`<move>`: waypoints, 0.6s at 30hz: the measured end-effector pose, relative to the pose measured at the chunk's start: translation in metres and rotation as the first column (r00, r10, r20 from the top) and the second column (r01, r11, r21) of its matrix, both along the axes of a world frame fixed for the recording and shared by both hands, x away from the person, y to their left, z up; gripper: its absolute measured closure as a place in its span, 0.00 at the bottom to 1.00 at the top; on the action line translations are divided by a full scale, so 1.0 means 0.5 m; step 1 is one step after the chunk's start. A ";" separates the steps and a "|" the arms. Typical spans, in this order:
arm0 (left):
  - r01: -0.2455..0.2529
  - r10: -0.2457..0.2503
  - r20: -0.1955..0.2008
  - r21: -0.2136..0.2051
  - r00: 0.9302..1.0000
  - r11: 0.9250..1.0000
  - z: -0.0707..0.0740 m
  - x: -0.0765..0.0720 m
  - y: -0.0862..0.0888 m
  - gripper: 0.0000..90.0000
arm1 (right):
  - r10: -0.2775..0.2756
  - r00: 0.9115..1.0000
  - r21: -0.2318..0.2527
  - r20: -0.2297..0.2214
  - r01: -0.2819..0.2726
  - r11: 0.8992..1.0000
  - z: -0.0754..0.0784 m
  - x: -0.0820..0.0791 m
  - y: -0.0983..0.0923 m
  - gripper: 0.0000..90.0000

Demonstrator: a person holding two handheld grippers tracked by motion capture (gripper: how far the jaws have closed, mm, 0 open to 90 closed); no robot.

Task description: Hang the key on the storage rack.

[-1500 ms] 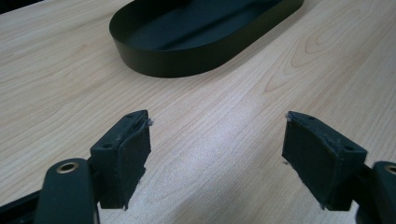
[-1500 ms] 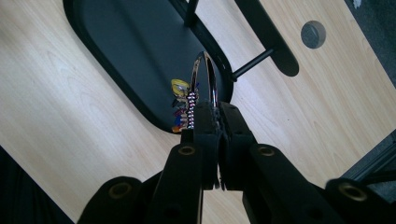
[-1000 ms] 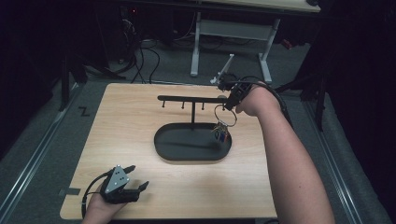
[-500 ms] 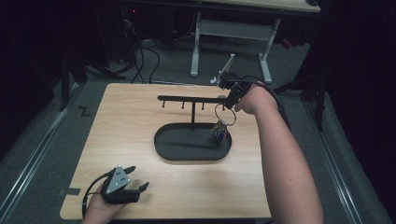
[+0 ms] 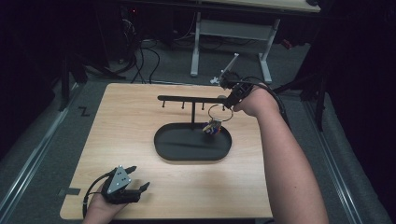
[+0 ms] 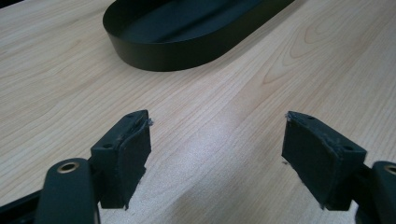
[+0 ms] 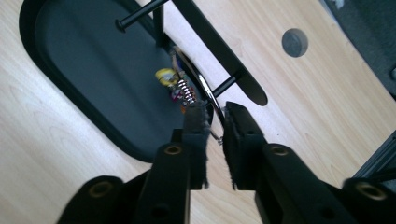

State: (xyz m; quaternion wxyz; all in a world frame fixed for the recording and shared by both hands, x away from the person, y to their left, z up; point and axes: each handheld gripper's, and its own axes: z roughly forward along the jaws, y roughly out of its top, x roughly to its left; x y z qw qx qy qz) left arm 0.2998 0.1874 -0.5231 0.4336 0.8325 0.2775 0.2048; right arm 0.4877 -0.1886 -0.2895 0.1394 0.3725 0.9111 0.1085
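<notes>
A black T-shaped stand (image 5: 191, 98) with small pegs rises from a black oval tray (image 5: 192, 157) in the middle of the wooden table. My right gripper (image 5: 229, 101) is at the bar's right end, shut on a thin metal key ring (image 5: 217, 112) from which a colourful charm (image 5: 212, 127) hangs over the tray. In the right gripper view the ring (image 7: 205, 88) runs between my jaws (image 7: 215, 112) right beside the end peg (image 7: 226, 84); I cannot tell whether it rests on the peg. My left gripper (image 5: 139, 176) lies open at the table's front left, holding nothing.
In the left gripper view the tray wall (image 6: 177, 60) lies ahead of my open jaws (image 6: 217, 140) across bare wood. A grey round cap (image 7: 294, 42) sits in the tabletop behind the stand. Cables and a white desk frame (image 5: 229, 32) stand beyond the far edge.
</notes>
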 end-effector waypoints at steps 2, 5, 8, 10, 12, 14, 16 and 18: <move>0.003 -0.003 -0.001 0.001 1.000 1.000 0.000 0.000 -0.002 0.27 | 0.000 1.000 0.007 0.018 -0.001 1.000 -0.004 -0.006 -0.005 0.82; 0.006 -0.006 -0.005 0.004 1.000 1.000 -0.001 0.001 -0.003 0.27 | 0.000 0.999 0.029 0.044 -0.001 1.000 -0.018 -0.015 -0.012 0.76; 0.003 -0.003 -0.004 -0.002 1.000 1.000 -0.002 0.002 -0.003 0.27 | -0.030 0.999 0.059 0.044 0.027 0.998 -0.034 -0.022 -0.024 0.69; 0.004 -0.004 -0.009 -0.004 1.000 1.000 -0.002 0.004 -0.002 0.27 | -0.039 0.998 0.071 0.042 0.036 0.997 -0.044 -0.027 -0.031 0.65; 0.005 -0.005 -0.010 -0.007 1.000 1.000 -0.002 0.006 -0.003 0.27 | -0.060 0.997 0.082 0.042 0.056 0.995 -0.050 -0.033 -0.036 0.61; 0.007 -0.007 -0.008 -0.008 1.000 1.000 -0.002 0.008 -0.004 0.27 | -0.073 0.996 0.100 0.053 0.068 0.993 -0.057 -0.038 -0.044 0.56; 0.011 -0.011 -0.008 -0.007 1.000 1.000 -0.002 0.008 -0.006 0.27 | -0.094 0.994 0.119 0.061 0.086 0.989 -0.063 -0.043 -0.050 0.51; 0.014 -0.014 -0.008 -0.005 1.000 1.000 -0.002 0.008 -0.008 0.27 | -0.102 0.992 0.136 0.068 0.092 0.986 -0.070 -0.050 -0.056 0.47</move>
